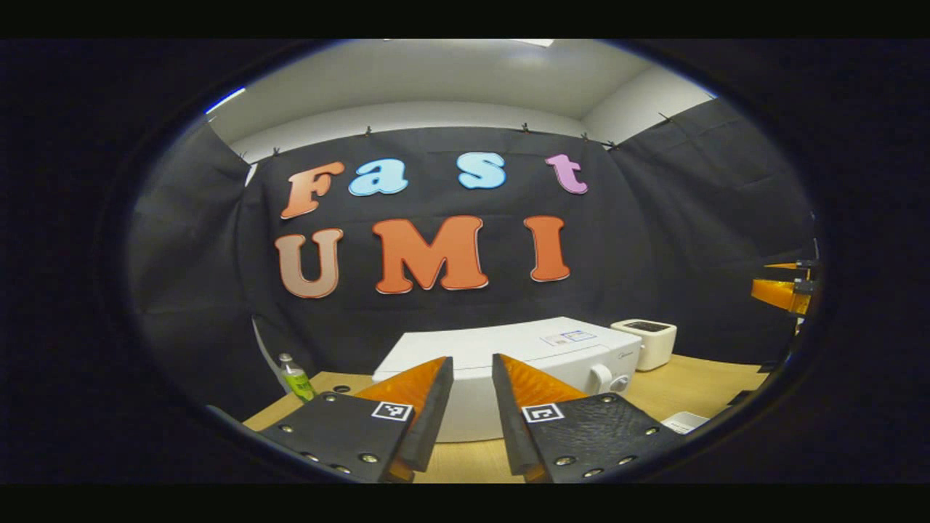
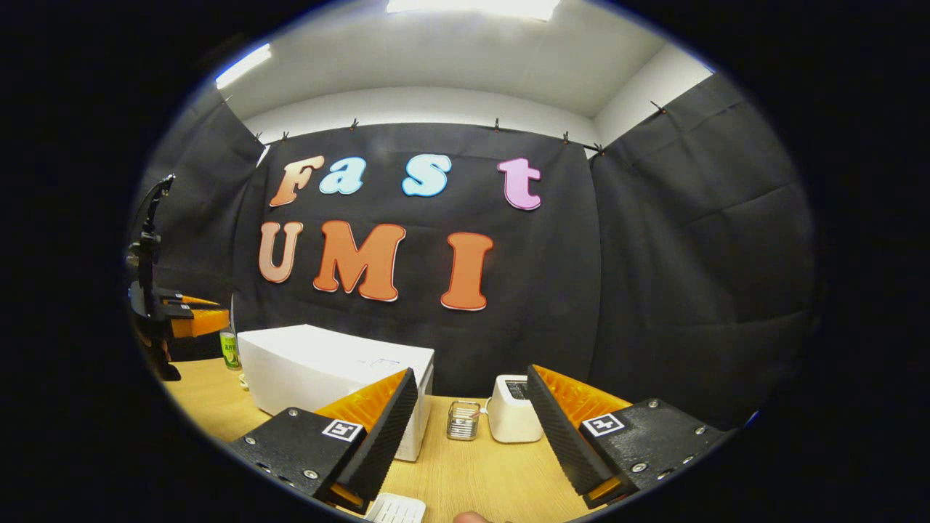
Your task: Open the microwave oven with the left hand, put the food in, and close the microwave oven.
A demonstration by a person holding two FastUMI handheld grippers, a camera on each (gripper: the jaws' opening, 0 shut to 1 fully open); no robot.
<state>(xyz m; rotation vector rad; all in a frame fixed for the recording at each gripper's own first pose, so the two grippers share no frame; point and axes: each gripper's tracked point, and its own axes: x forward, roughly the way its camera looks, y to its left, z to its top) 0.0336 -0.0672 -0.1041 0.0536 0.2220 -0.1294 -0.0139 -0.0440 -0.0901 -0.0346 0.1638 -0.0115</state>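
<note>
Tool on left point(image 1: 472, 396): fingers apart w/ a narrow gap, nothing between them, held above the surface point(image 1: 465, 457) and aimed at the microwave oven point(image 1: 508, 363). Right tool point(image 2: 472, 414): jaws wide apart, also empty, hovering over the surface w/ the oven off to its left.

Oven is a white box sitting on the wooden surface, door closed, two knobs point(image 1: 609, 378) at its front right. Rigid, heavy enough to stay put under a gentle pull, but prob. slides if yanked. Door is stiff, hinged; smooth plastic, so slippery for flat pads. Handle can't be made out from here; judging by the knob side, take hold at the door edge next to the control panel and pull straight out.

Food: can't identify for sure. A white ridged tray edge point(image 2: 396, 508) shows at bottom of right gripper view, just under the right tool, maybe the container.

Nearby: white toaster-like box point(image 2: 514, 410), small clear holder point(image 2: 462, 420), green bottle point(image 1: 296, 378) left of oven.

Task not yet started.
</note>
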